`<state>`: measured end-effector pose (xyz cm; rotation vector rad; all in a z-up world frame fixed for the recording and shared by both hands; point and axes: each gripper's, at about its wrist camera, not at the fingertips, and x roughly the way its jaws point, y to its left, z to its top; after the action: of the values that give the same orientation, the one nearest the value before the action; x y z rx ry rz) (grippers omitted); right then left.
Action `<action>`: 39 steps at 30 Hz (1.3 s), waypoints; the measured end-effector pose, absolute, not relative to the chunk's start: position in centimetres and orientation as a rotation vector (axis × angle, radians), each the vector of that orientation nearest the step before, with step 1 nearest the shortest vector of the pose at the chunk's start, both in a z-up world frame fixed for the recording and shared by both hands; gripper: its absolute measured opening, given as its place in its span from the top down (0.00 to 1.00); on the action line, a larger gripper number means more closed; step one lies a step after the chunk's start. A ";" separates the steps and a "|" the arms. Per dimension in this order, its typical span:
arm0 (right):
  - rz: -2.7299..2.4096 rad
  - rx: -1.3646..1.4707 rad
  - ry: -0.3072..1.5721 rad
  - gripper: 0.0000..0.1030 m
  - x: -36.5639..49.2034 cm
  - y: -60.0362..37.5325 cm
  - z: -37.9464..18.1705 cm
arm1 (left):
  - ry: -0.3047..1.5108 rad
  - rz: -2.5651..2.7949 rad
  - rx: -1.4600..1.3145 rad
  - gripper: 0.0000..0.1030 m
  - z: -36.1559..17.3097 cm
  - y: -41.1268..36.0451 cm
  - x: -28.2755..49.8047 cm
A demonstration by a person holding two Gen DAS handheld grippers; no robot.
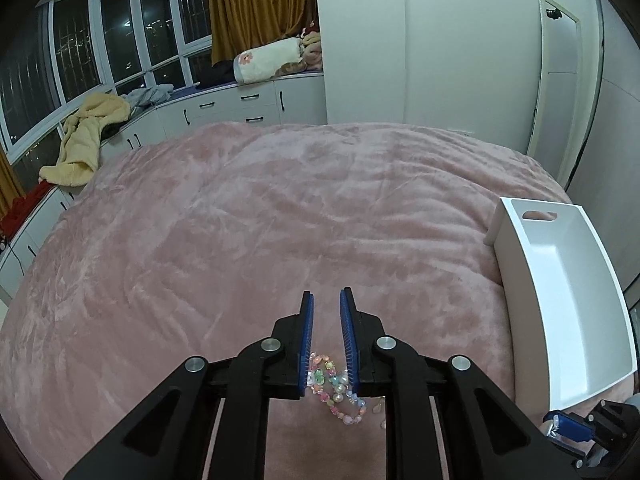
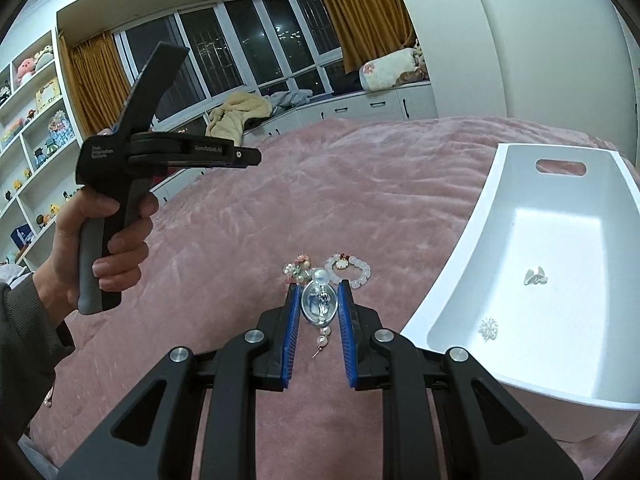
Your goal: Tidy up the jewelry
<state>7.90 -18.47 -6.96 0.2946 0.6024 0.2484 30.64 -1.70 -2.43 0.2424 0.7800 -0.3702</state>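
Note:
In the left wrist view my left gripper (image 1: 327, 300) is held above the pink bed, its blue pads a narrow gap apart and nothing between the tips. A pastel bead bracelet (image 1: 336, 388) lies on the blanket beneath it. In the right wrist view my right gripper (image 2: 319, 289) is shut on a silver oval pendant (image 2: 319, 307) with a pearl drop (image 2: 322, 338). Just beyond its tips lie a white bead bracelet (image 2: 352, 270) and a small floral piece (image 2: 298, 270). The white tray (image 2: 472, 240) at the right holds two small clear pieces (image 2: 535, 277).
The pink blanket (image 1: 260, 220) covers the whole bed. The tray (image 1: 516, 280) sits at the bed's right edge. My left hand holds the other gripper's handle (image 2: 120, 184) raised at the left. White cabinets (image 1: 224, 108) and windows run behind the bed.

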 end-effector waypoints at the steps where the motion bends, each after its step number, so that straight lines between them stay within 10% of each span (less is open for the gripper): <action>1: 0.247 0.297 0.599 0.81 7.8 -18.6 -6.8 | 0.782 -0.372 0.244 0.83 -2.5 -1.8 30.7; 5: 0.241 0.313 0.577 0.81 7.5 -20.1 -5.6 | 0.791 -0.370 0.253 0.81 -3.2 -2.4 31.0; 12: 0.198 0.257 0.565 0.81 8.2 -22.6 -4.2 | 0.892 -0.392 0.269 0.49 -10.2 -3.2 31.6; 24: 0.165 0.263 0.566 0.81 8.7 -24.5 -5.0 | 0.974 -0.348 0.318 0.67 -18.8 -3.2 31.6; 39: 0.172 0.268 0.581 0.81 9.2 -24.2 -5.9 | 0.880 -0.284 0.334 0.42 -18.6 -2.7 32.6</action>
<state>9.17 -24.15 -5.88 0.2685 0.5807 0.1716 32.56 -2.72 -18.61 0.3336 0.8800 -0.2843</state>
